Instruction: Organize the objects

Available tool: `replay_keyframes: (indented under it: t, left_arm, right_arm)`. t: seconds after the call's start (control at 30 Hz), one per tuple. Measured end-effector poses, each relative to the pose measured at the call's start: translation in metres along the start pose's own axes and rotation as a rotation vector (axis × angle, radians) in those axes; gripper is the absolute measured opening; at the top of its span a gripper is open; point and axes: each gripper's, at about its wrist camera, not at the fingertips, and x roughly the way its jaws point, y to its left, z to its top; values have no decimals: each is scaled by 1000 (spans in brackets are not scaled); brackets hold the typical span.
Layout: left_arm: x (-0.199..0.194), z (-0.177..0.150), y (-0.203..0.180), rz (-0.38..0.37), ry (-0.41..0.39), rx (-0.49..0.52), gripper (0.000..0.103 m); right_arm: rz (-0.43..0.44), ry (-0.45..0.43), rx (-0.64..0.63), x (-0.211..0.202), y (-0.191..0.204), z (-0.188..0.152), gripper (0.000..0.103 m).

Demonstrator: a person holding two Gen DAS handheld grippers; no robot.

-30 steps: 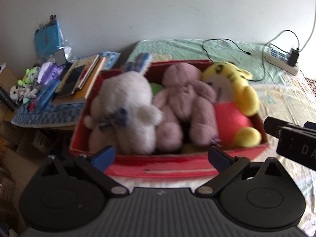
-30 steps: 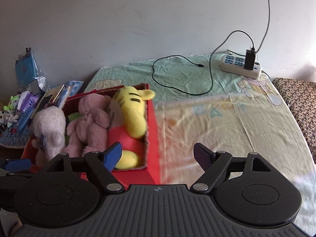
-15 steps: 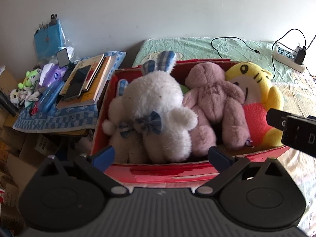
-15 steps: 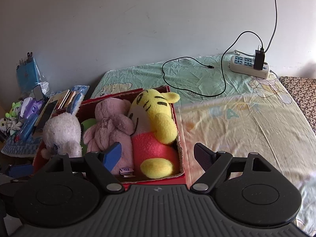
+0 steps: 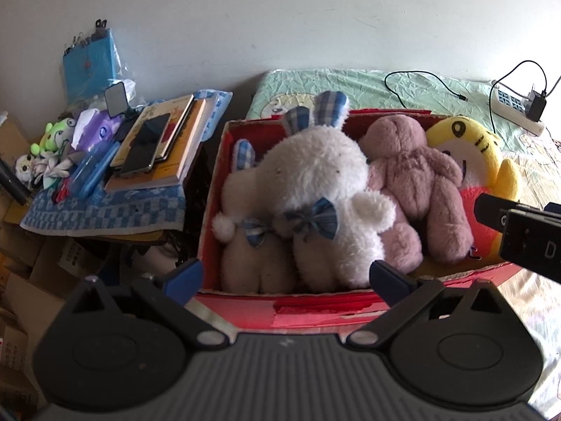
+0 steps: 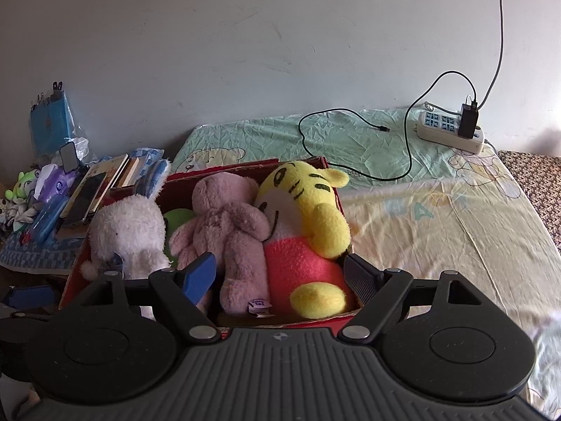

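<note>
In the box on the bed, rabbit left, bear middle, tiger right.

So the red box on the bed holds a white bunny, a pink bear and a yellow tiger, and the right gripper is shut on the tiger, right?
Not quite. The red box does hold the white bunny, pink bear and yellow tiger, but the right gripper is open, holding nothing, as the right wrist view shows.

Plain pale wall, sheeted bed
</note>
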Motion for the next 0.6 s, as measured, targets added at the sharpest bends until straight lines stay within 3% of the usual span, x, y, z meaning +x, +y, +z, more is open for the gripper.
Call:
replay_keyframes:
  t: [0.27,0.6]
  left_arm:
    - [2,-2,7,-21,11,7,101]
    - [0,-6,14,7,14,-22,101]
  right_arm:
    - [-4,-3,12,-1,7,-2,83]
    - [36,-2,-15,4,18,1,83]
